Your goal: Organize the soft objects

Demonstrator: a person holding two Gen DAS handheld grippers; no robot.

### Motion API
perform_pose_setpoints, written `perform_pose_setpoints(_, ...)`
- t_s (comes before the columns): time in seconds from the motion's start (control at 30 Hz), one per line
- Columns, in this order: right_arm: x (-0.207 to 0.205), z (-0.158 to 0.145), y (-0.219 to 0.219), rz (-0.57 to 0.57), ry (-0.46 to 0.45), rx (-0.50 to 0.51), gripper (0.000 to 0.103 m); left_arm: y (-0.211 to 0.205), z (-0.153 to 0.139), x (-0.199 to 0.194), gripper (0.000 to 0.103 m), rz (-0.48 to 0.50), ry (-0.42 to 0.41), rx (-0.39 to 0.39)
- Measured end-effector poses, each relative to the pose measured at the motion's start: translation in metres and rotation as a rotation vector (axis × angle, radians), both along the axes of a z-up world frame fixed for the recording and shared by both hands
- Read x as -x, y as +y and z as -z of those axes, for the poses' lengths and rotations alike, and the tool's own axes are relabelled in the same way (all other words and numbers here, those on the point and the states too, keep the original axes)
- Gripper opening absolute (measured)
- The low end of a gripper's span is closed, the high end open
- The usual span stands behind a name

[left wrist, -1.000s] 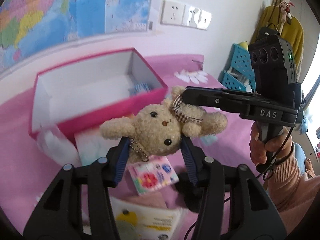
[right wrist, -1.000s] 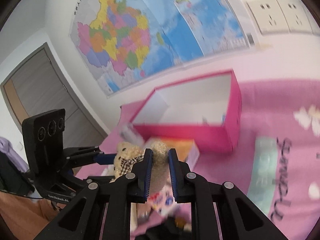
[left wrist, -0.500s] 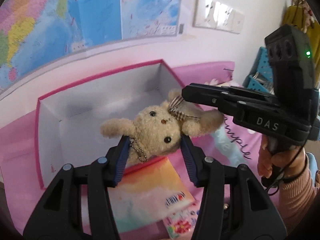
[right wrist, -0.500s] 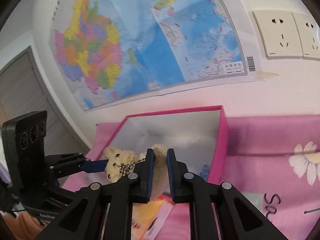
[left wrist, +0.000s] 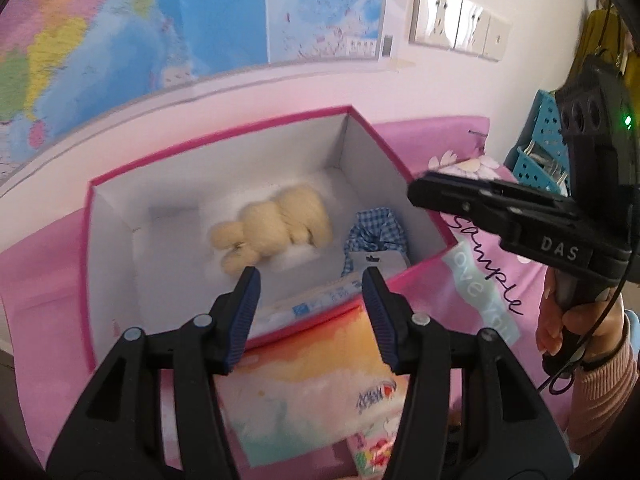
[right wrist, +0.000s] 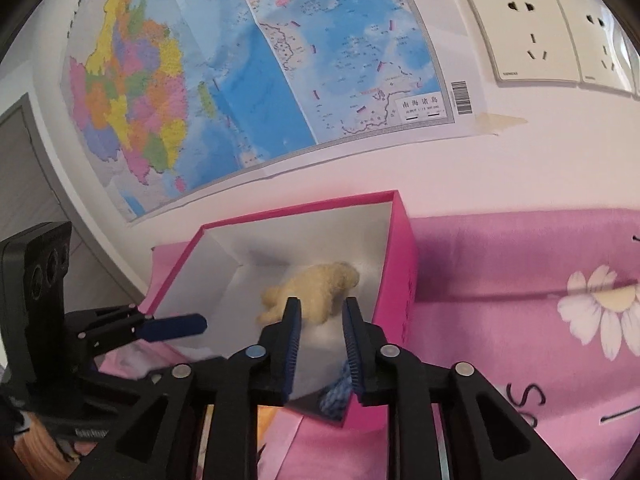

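Cream plush bear [left wrist: 272,232], fuzzy, motion-blurred, inside pink box [left wrist: 224,136], beyond both grippers. Left gripper [left wrist: 312,280] spread, empty. Right gripper [right wrist: 320,312] jaws opening, nothing between them.

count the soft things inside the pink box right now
2: a cream plush bear blurred near the middle of the pink box, and a blue checked cloth item at its right end. More may be hidden.

Both wrist views, somewhat blurred, overlook the box [left wrist: 224,140].
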State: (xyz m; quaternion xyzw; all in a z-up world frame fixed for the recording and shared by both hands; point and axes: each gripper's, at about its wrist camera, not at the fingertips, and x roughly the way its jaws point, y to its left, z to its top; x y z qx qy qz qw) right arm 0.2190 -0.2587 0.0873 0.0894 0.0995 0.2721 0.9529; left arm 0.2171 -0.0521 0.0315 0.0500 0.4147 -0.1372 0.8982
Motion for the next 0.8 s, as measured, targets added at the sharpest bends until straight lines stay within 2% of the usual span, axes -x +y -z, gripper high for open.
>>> perform_pose_setpoints(0.07,0.01,0.002,-0.001,-0.035,0.001,-0.007,0.032,0.007,-0.008,0.012,0.055,-0.001,-0.016,0.026)
perform_pose_setpoints(0.13,0.023,0.003,-0.001,-0.059,-0.009,-0.005,0.033,0.018,-0.016,0.029,0.055,0.006,-0.038,0.06)
perform_pose_setpoints(0.23,0.048,0.005,0.004,-0.116,-0.03,0.004,0.046,0.034,-0.026,0.058,0.057,0.0,-0.072,0.088)
perform_pose_setpoints(0.37,0.083,0.014,0.014,-0.201,-0.049,0.033,0.052,0.056,-0.029,0.09,0.058,-0.016,-0.088,0.115)
perform_pose_setpoints(0.6,0.118,0.045,0.05,-0.333,-0.005,0.116,0.055,0.1,0.001,0.135,0.058,-0.1,-0.046,0.128)
perform_pose_setpoints(0.8,0.128,0.082,0.075,-0.418,0.077,0.136,0.056,0.128,0.031,0.167,0.058,-0.163,0.009,0.133)
